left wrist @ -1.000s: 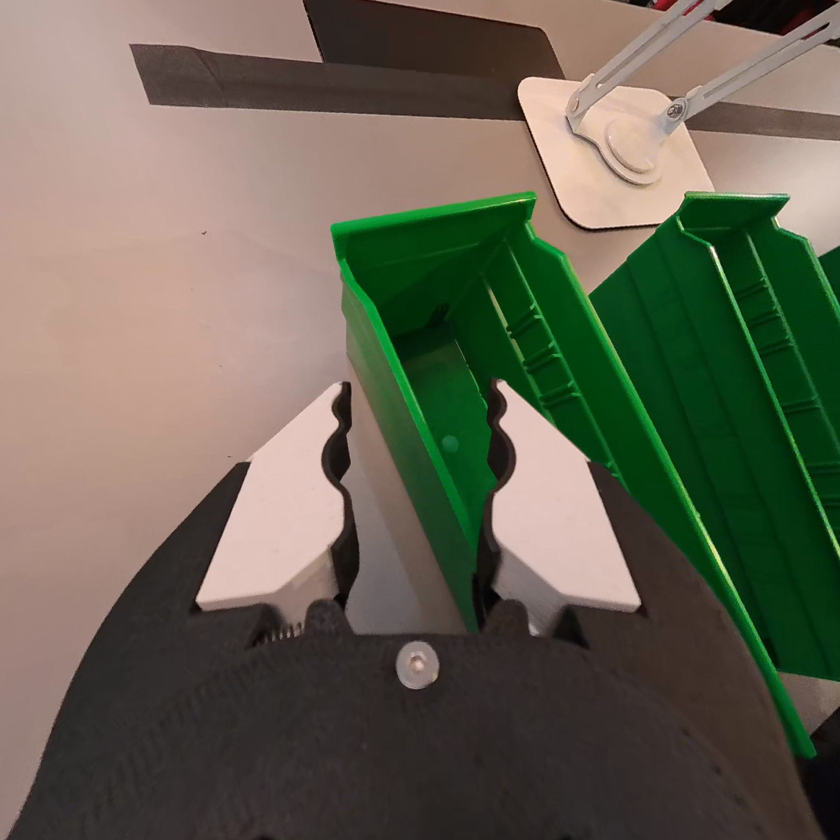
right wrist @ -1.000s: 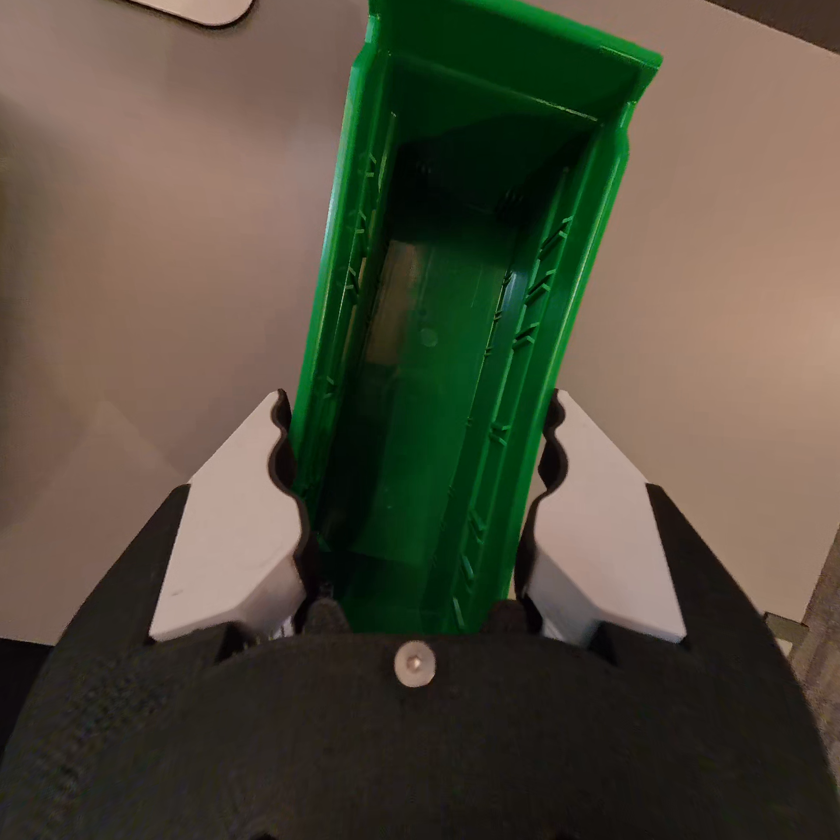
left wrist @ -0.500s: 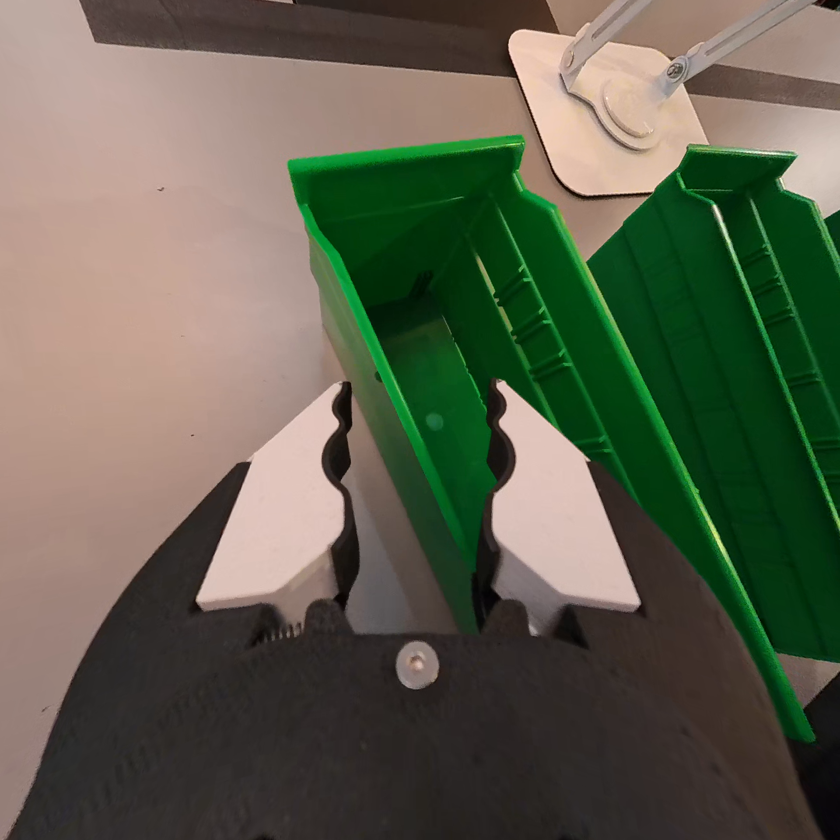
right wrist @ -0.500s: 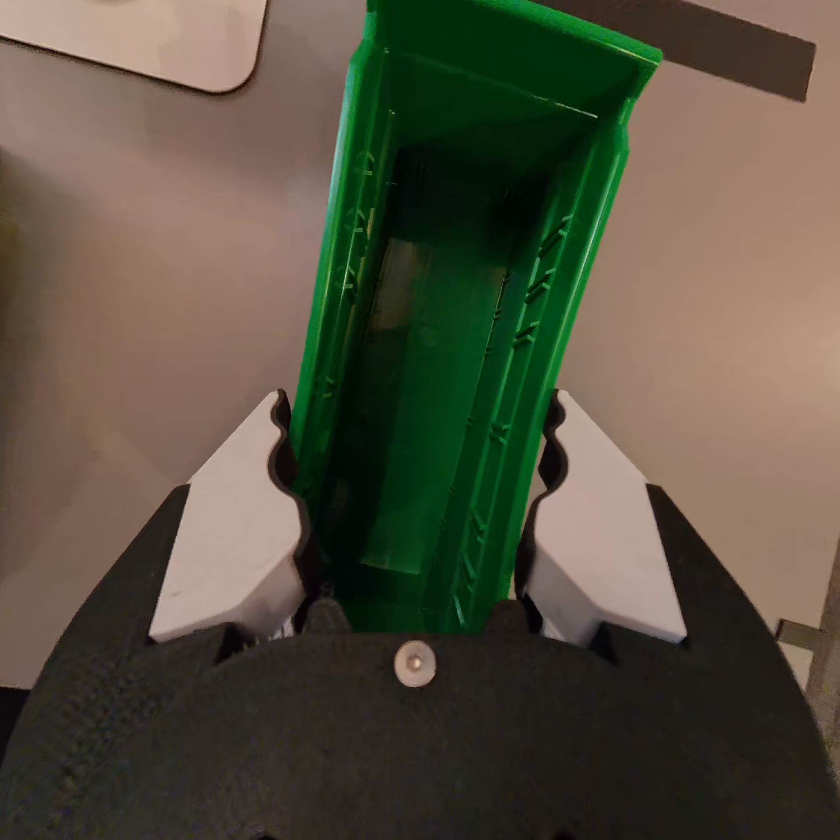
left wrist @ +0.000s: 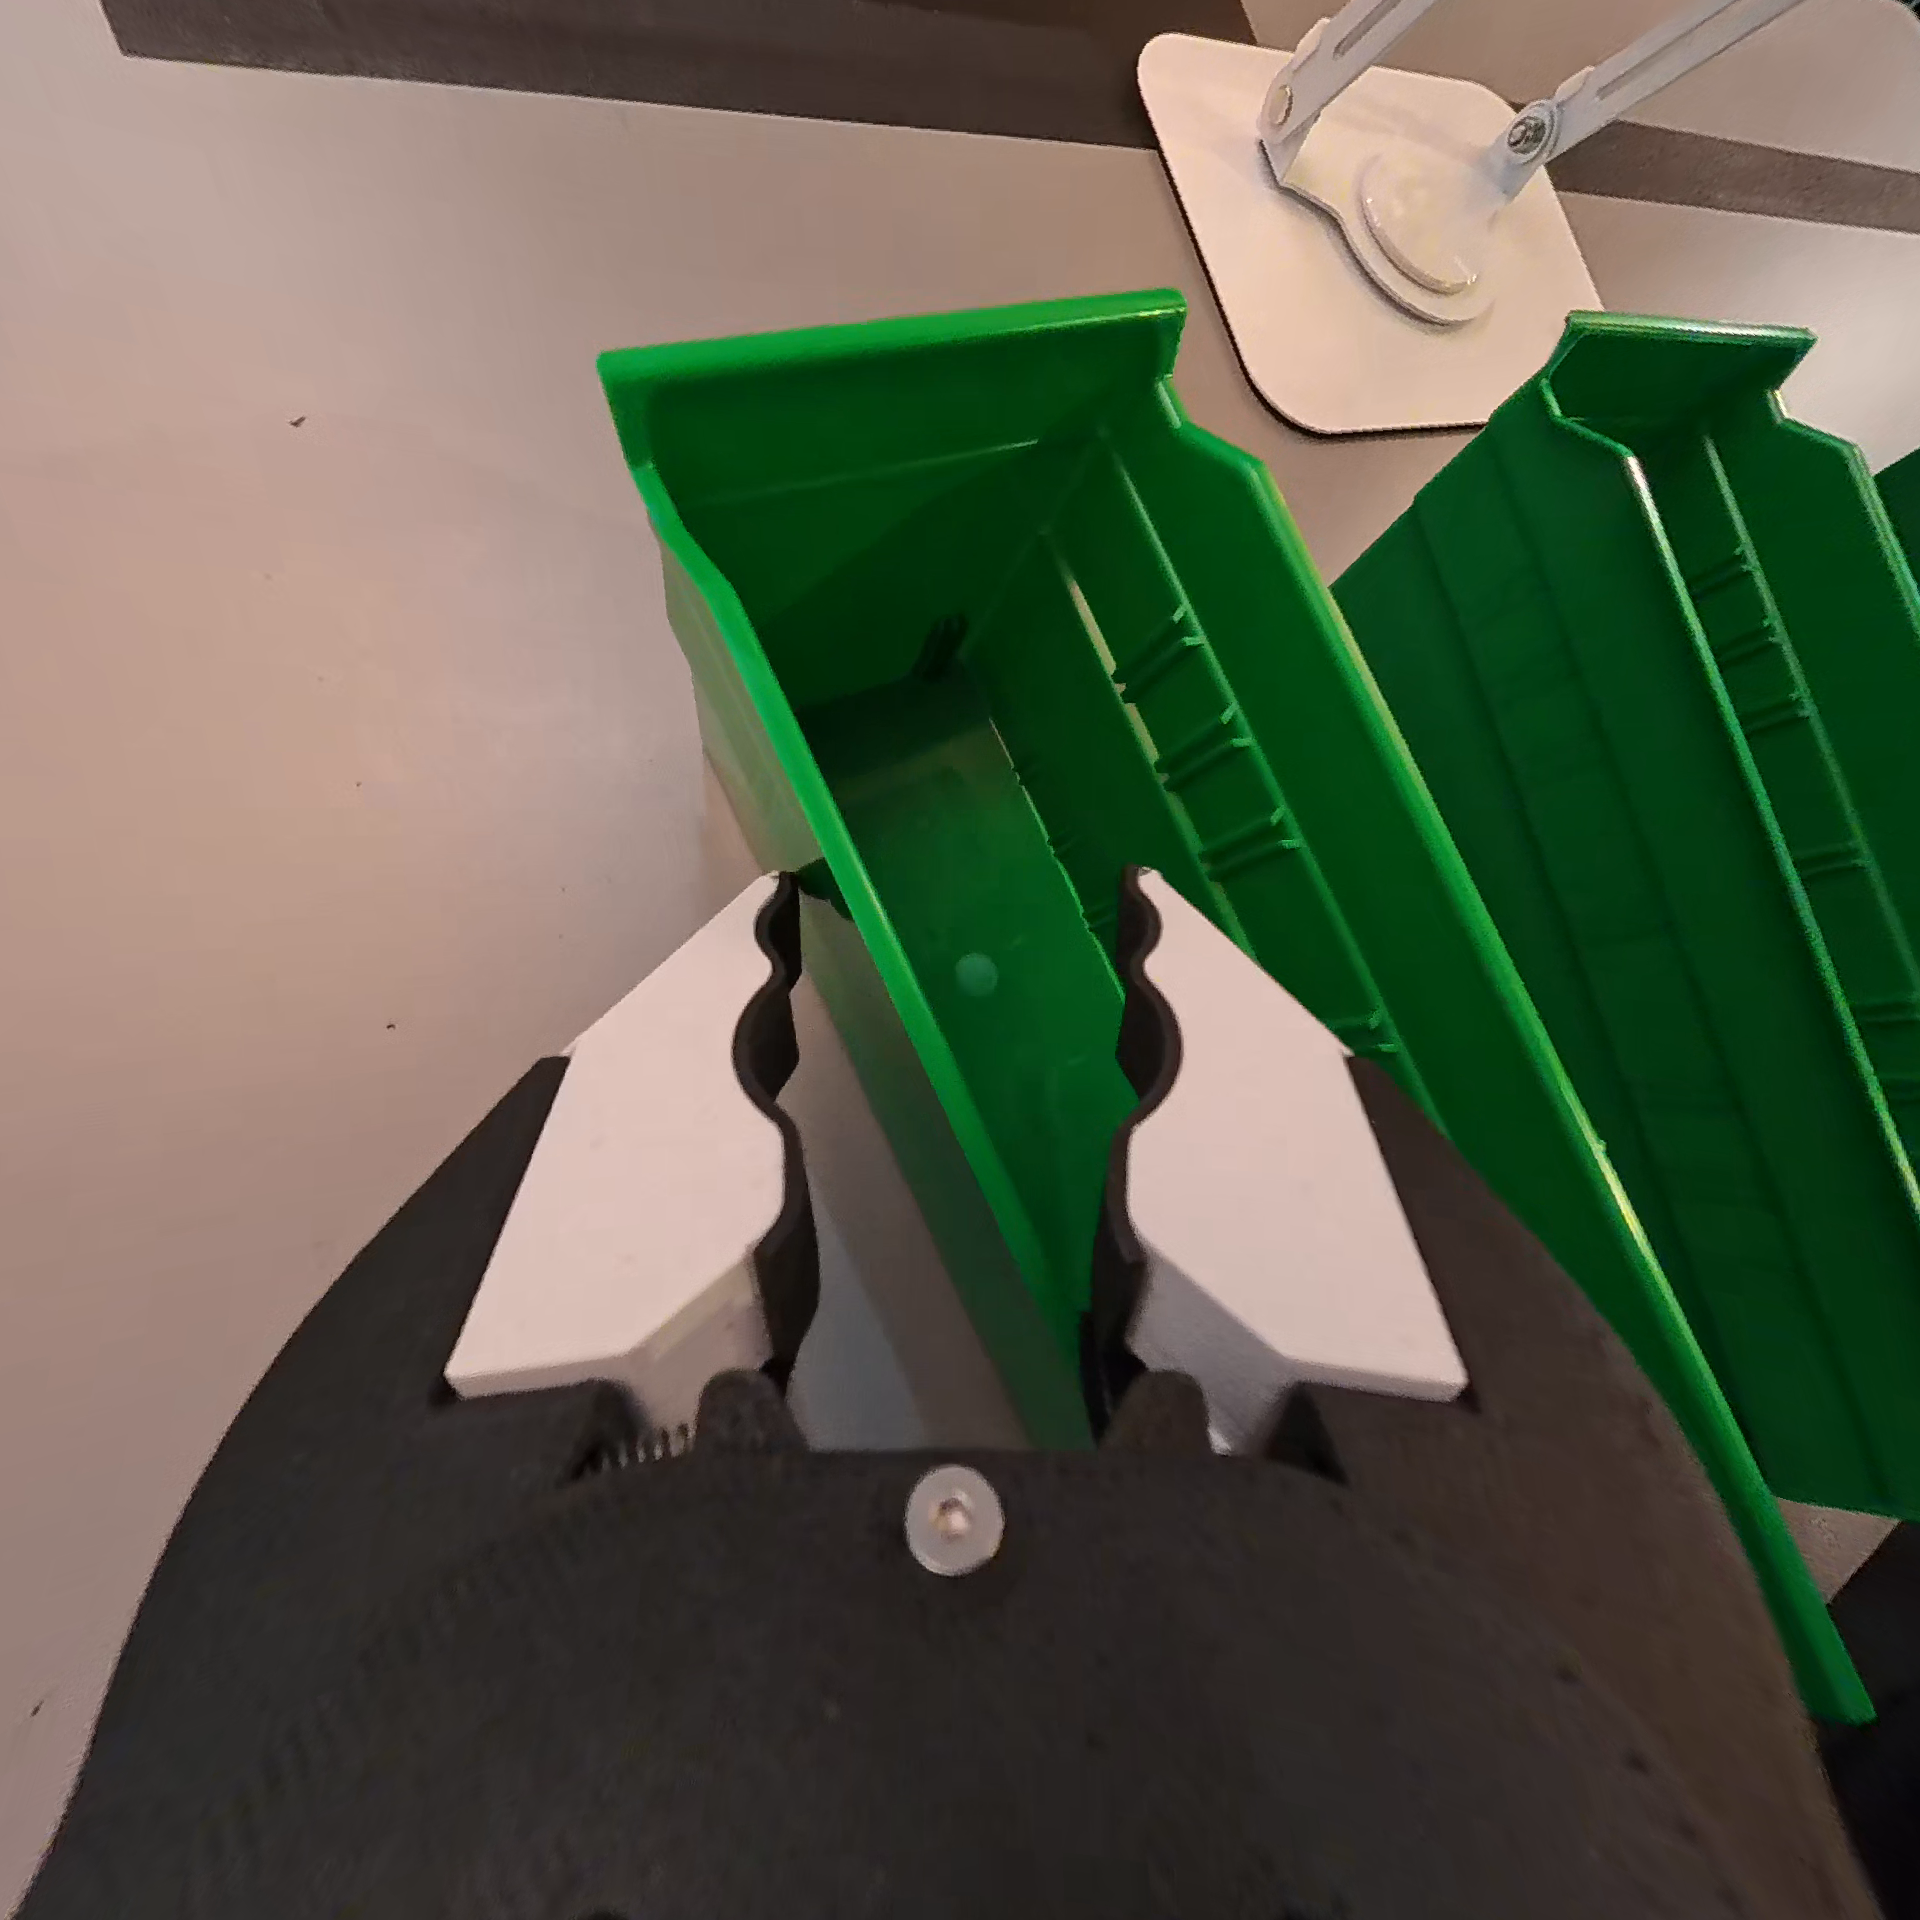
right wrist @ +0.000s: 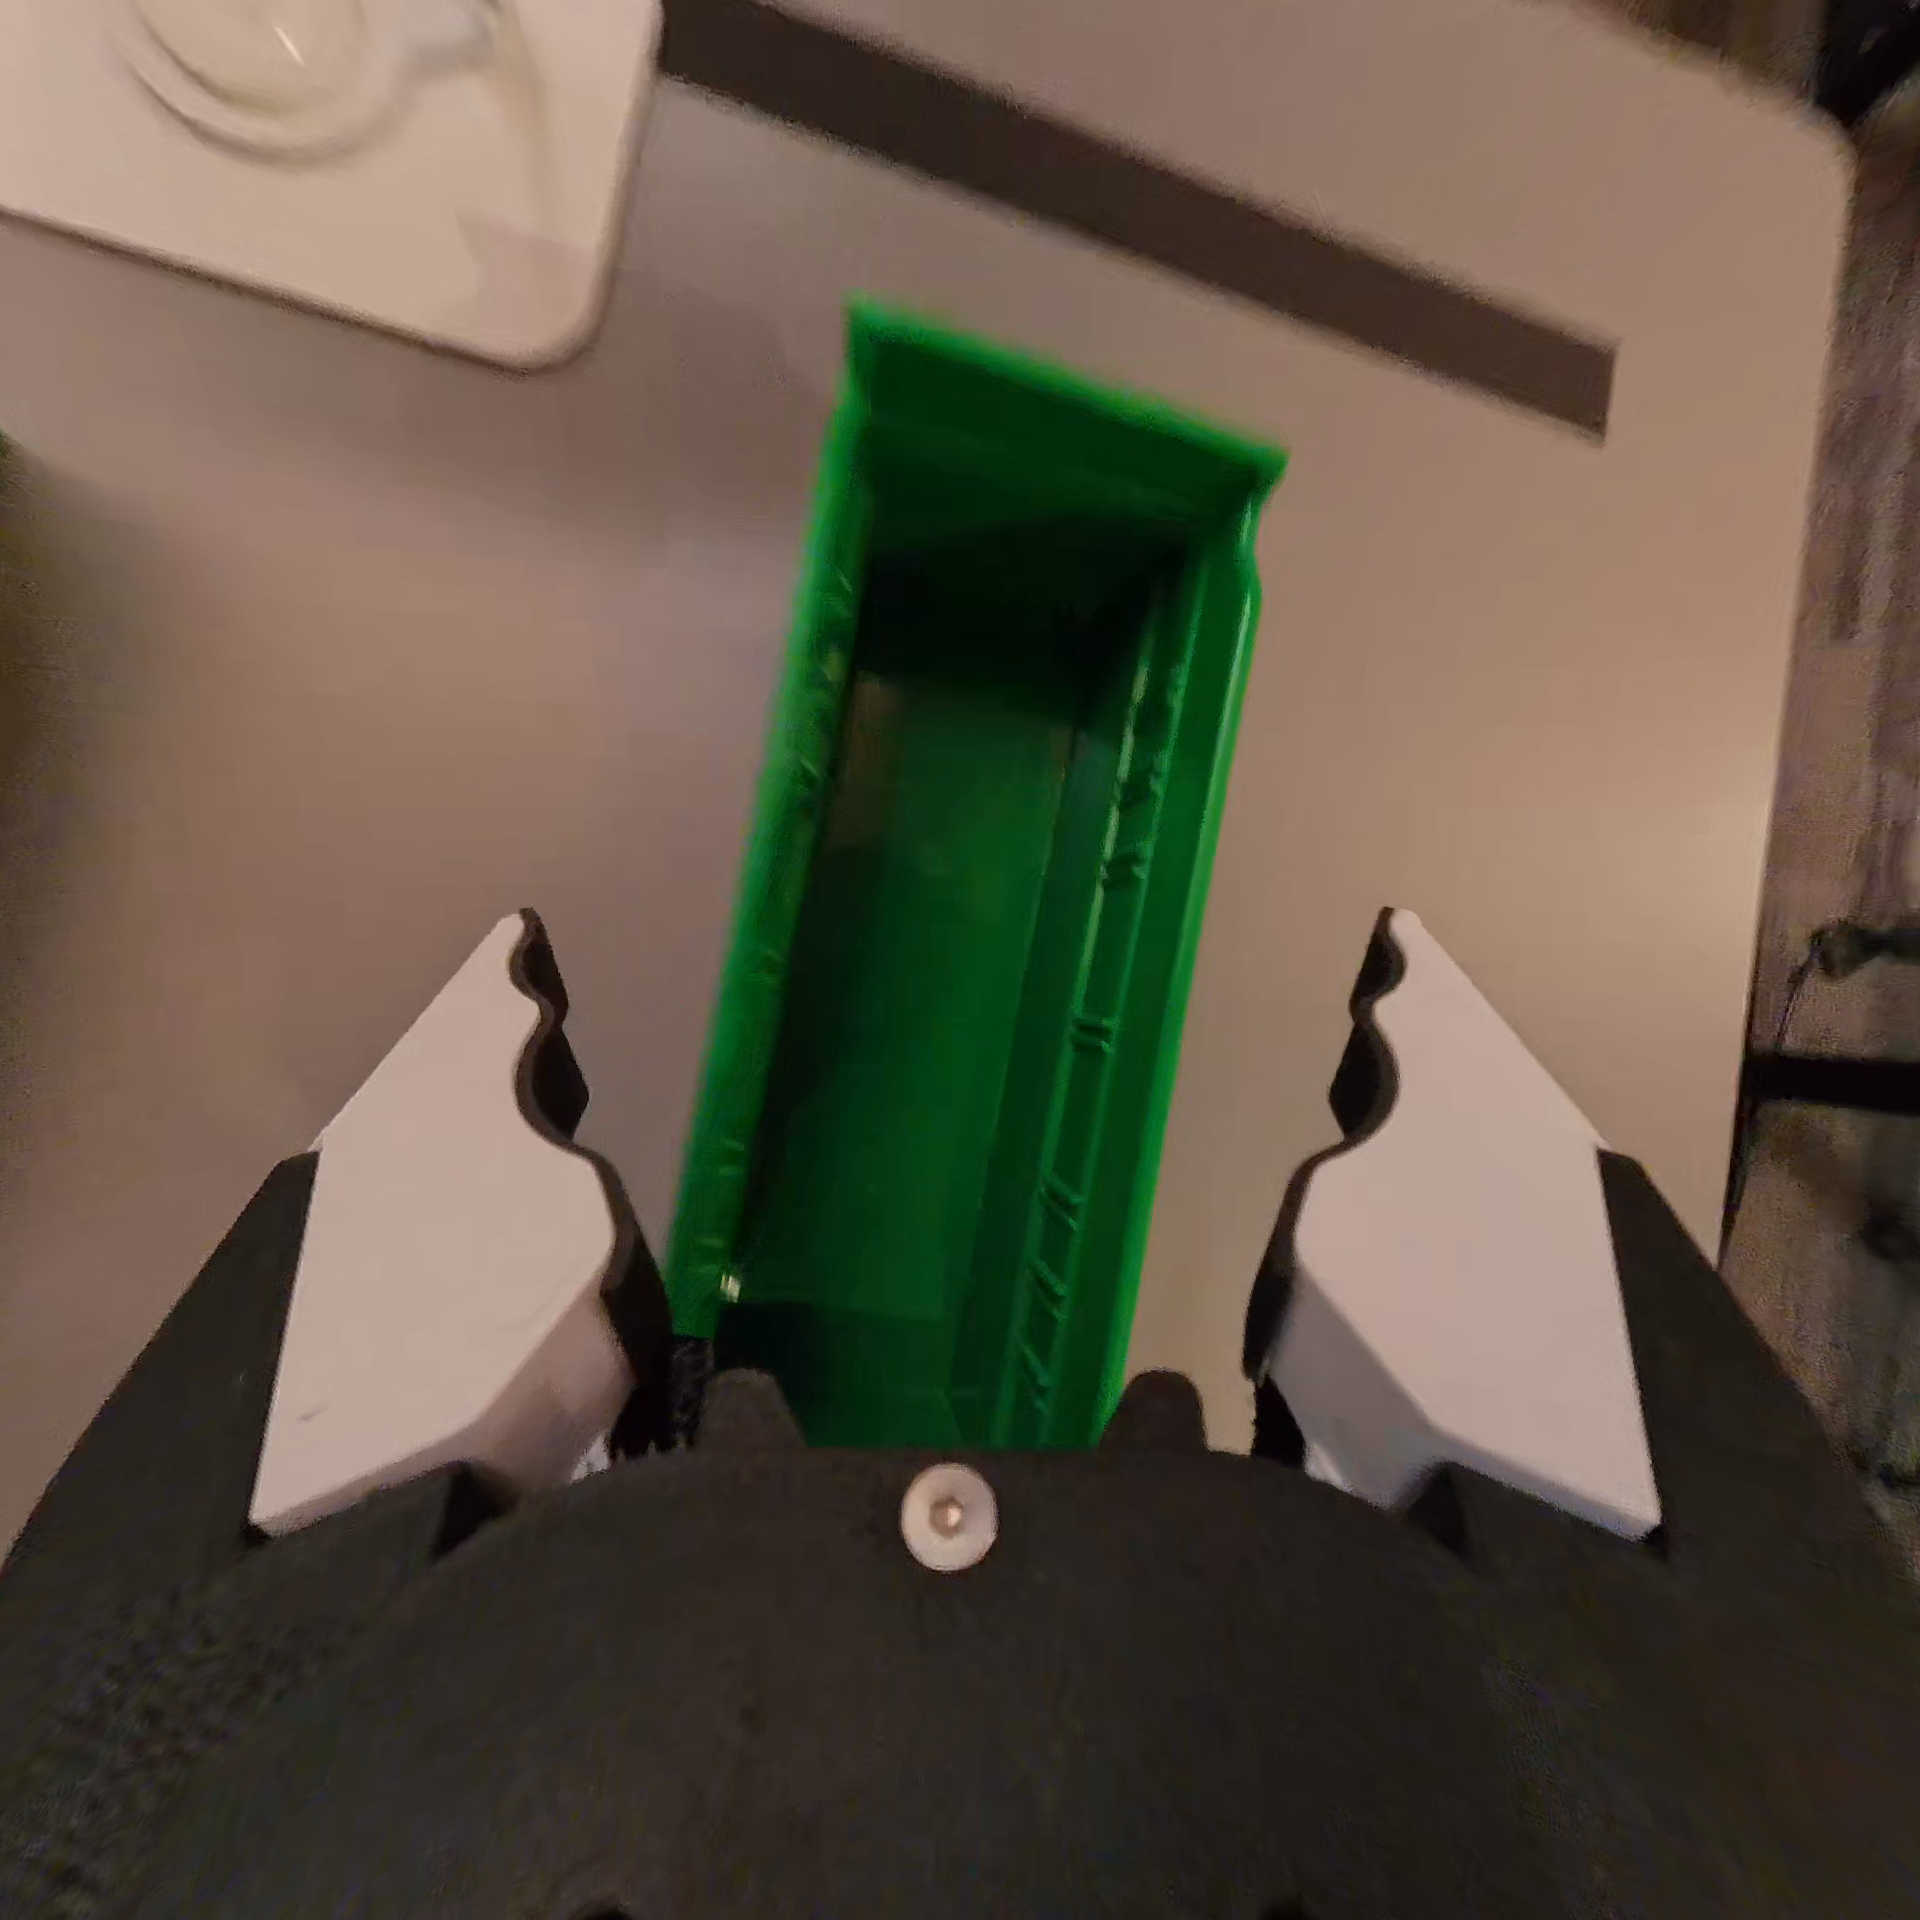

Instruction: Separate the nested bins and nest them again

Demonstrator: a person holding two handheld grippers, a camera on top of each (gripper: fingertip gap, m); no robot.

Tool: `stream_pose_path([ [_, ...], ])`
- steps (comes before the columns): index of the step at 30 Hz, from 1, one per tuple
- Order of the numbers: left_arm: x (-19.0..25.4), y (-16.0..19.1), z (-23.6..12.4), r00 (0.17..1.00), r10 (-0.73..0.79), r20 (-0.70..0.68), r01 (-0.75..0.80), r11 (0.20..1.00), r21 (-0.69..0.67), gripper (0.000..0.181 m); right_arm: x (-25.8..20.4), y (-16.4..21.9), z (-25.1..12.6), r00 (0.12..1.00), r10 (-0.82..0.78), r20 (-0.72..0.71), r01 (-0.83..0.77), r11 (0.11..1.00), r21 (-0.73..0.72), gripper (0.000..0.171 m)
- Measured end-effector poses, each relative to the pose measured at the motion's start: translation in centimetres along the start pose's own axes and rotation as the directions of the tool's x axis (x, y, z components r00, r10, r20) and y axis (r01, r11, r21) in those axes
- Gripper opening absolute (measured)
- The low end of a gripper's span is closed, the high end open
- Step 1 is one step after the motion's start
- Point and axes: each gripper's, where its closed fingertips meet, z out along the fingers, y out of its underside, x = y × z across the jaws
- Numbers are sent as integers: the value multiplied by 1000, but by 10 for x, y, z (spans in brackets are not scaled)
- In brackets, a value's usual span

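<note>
On the pale beige tabletop [left wrist: 312, 623] we saw two long, narrow bins of bright green ribbed plastic lying side by side, apart and not nested. Our left gripper [left wrist: 951, 883], with its white fingers and wavy black pads on a black body, had its jaws only partly apart and straddling one long side wall of the nearer green bin [left wrist: 935, 644]: the right finger sat inside the bin against that wall, while the left finger stood outside it, with a narrow gap showing lower down, so we could not tell whether the wall was truly clamped. To the right of that bin, just beside it, lay the second green bin [left wrist: 1621, 831], its open top facing up. Beyond both, a white rounded-square base plate [left wrist: 1299, 270] carrying grey metal struts rested on the table, near a dark tape strip [left wrist: 623, 62] along the far side. From the right wrist view, our right gripper [right wrist: 956, 925] had its jaws spread wide and held nothing; the second green bin [right wrist: 987, 883] lay lengthwise between the fingers, with clear space beside its right wall, though the picture was blurred. The same white plate [right wrist: 312, 208] showed at the upper left there.
</note>
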Motion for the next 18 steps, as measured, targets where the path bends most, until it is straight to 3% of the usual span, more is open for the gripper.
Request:
stream_pose_path([
  [4,1,-1,1,1000,-8,-11,8,1000,2,60,-114,-49,-33,962,22,274,-37,998,52,141],
  [9,2,-2,5,999,-21,-27,21,1000,4,60,-293,-58,-16,862,-92,499,91,995,25,147],
  [12,4,-3,6,999,-13,-35,13,1000,3,60,-339,-43,21,855,-178,486,212,977,-17,154],
  [18,5,-1,6,999,-18,-48,18,1000,14,59,-360,-33,54,864,-239,443,304,949,-82,156],
])
